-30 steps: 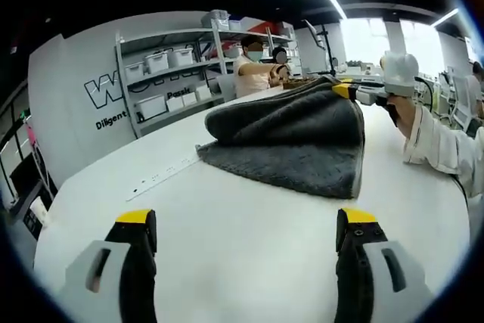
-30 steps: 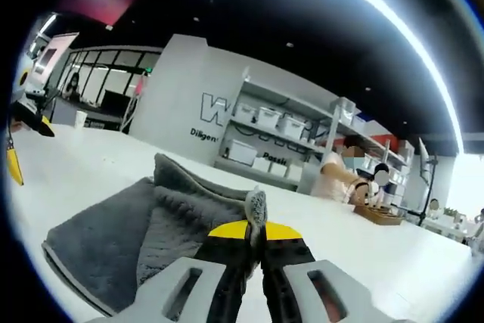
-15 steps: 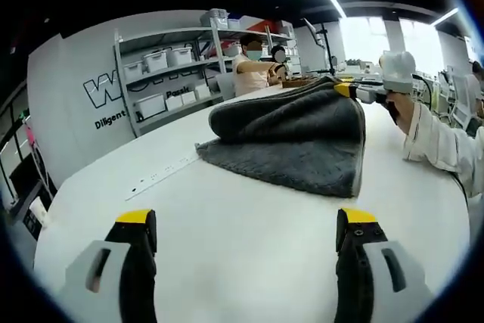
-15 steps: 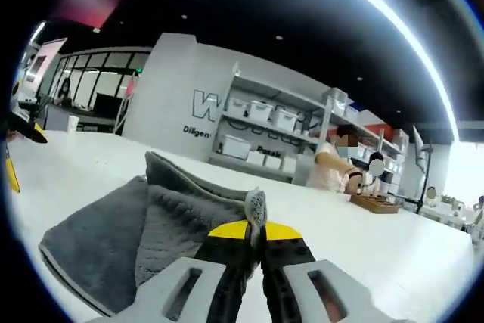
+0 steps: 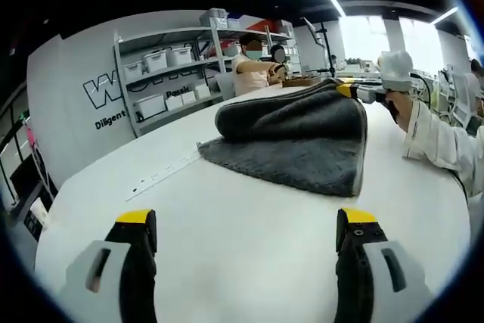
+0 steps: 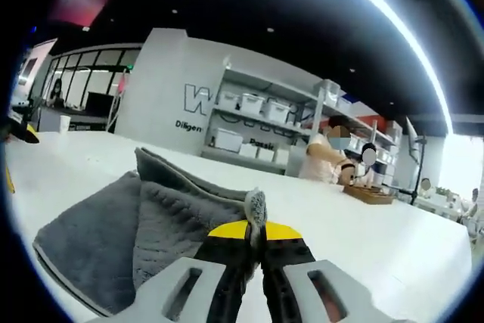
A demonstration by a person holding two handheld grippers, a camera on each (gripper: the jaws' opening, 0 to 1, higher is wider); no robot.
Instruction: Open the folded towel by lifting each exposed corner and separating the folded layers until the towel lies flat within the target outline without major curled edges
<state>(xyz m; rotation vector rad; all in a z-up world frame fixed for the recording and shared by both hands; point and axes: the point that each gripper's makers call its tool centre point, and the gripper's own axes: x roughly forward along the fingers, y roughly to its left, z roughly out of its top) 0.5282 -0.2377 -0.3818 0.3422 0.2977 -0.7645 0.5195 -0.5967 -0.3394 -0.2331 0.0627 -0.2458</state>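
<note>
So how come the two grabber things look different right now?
The left gripper has its jaws wide apart, while the right gripper has its jaws pressed together. The left gripper holds nothing and sits back from the grey towel above the white table; the right gripper pinches a corner of the towel and lifts it. Both have yellow tips and grey bodies.

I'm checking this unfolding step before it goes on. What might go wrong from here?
1. The right tongs pinch just a thin edge of the grey towel; it may slip out as the layer is peeled.
2. The left tongs hang open above the white table, apart from the towel, so nothing pins the lower layer and the whole towel may drag along.
3. The lifted layer arches in a roll and may fall back curled.
</note>
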